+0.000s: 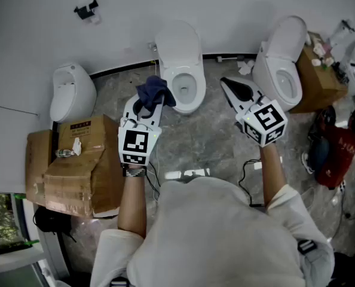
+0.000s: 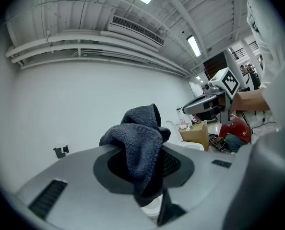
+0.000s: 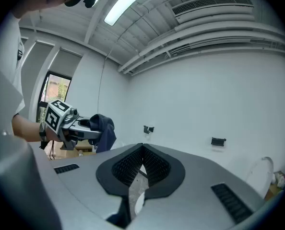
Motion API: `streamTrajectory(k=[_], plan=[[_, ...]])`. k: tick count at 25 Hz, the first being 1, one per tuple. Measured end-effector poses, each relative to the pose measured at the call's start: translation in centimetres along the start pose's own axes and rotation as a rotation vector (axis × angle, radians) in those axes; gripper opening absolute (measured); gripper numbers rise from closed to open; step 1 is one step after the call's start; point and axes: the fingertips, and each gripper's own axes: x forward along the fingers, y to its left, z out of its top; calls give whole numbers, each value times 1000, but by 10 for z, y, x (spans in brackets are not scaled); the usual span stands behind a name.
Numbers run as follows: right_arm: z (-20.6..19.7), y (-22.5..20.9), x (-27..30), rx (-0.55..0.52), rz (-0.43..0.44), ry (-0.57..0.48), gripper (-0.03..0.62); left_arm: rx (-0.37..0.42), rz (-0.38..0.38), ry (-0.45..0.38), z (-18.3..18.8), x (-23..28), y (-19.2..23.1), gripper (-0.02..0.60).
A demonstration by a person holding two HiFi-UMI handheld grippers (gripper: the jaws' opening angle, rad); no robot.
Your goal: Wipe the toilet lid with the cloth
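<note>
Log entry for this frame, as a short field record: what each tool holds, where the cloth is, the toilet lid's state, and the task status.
left tool: shut on the dark blue cloth
right tool: shut, nothing between its jaws
cloth shape: bunched, sticking up from the left tool's jaws
toilet: ahead of the left tool, bowl open
lid: raised against the wall
other fixtures: second toilet at right, urinal at left
clutter: cardboard box at left
wiping: not begun; cloth is off the lid
</note>
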Motion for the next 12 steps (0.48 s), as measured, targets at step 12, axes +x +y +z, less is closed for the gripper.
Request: streamTrajectory(k=[12], plan=[[-24,-56,-30,47,28,-12,29,-23,22,25,-1,48,-39,94]])
